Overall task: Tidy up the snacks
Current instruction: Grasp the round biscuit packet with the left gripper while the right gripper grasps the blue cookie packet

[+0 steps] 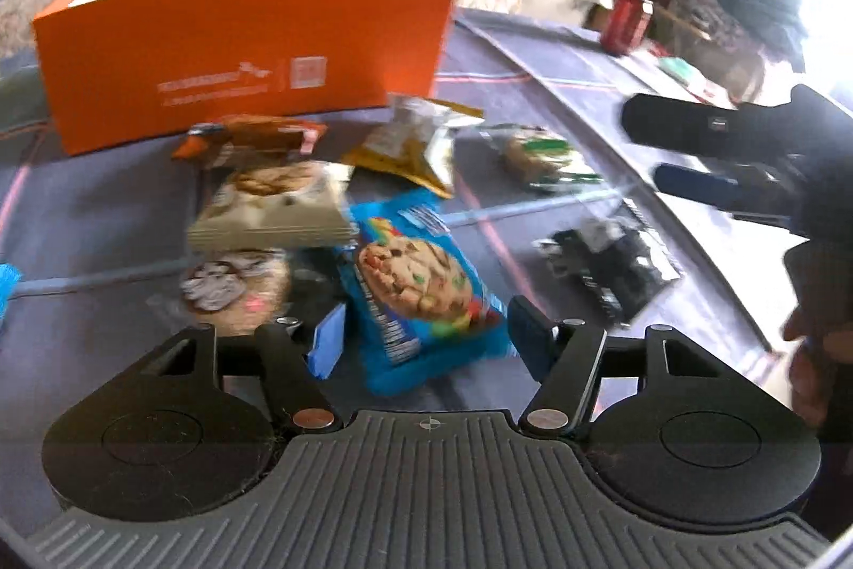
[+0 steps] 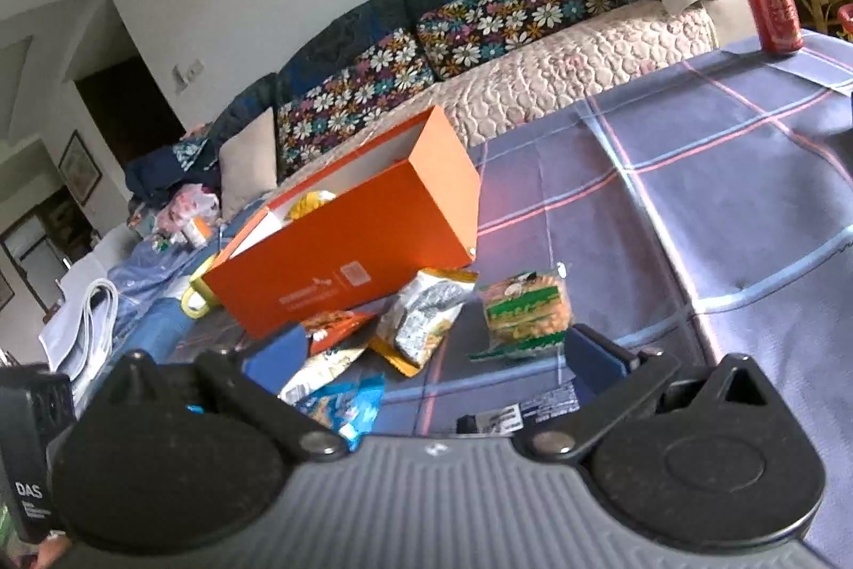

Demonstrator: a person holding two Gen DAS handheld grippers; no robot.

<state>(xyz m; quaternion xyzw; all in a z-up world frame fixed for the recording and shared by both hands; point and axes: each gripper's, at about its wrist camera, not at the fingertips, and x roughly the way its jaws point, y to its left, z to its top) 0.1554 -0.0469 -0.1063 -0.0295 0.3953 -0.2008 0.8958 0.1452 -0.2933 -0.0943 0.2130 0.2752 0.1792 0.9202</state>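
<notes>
A blue cookie packet lies on the checked tablecloth, and my left gripper has its blue pads against both of the packet's edges. Behind it lie a white cookie packet, an orange packet, a silver-yellow packet, a green cracker packet and a black packet. An open orange box stands behind the snacks with something yellow inside. My right gripper hovers open over the pile, nothing between its fingers; the green cracker packet lies ahead of it.
A red can stands at the table's far right corner. A sofa with floral cushions runs behind the table. A clear-wrapped cookie lies left of the blue packet. A person's hand shows at the right edge.
</notes>
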